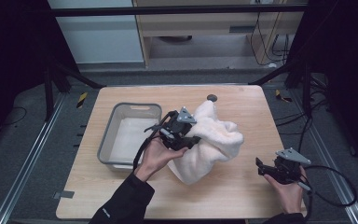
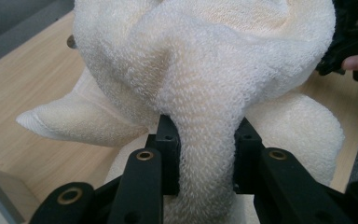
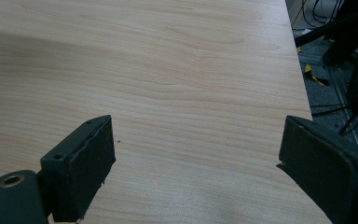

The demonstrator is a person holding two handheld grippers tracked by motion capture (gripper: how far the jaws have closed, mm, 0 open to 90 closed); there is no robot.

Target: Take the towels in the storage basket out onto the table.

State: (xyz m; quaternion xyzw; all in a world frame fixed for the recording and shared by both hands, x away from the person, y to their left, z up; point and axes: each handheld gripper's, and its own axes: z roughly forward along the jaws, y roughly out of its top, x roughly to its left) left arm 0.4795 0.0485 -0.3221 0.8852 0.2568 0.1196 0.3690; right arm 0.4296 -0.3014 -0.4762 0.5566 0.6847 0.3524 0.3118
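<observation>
jaws first: the left gripper (image 2: 207,154) is clamped on a bunched fold of the cream towel (image 2: 205,70), and the left gripper view has the terry cloth squeezed right between the two black pads. from the high view that same left gripper (image 1: 192,140) sits at the towel's left edge, with the left hand (image 1: 156,156) under it. the towel (image 1: 214,140) is piled in a loose heap about mid-table, just right of the grey bin (image 1: 128,133), part of it lifted and part resting on the wood. right gripper (image 3: 196,163) has its jaws spread wide with nothing between them, just bare table (image 3: 168,70) below. in the high view the right gripper (image 1: 266,169) is near the table's front right corner, well apart from the towel, held by the right hand (image 1: 290,189). small dark round thing (image 1: 212,98) sits near the far edge behind the towel, can't tell what it is.
</observation>
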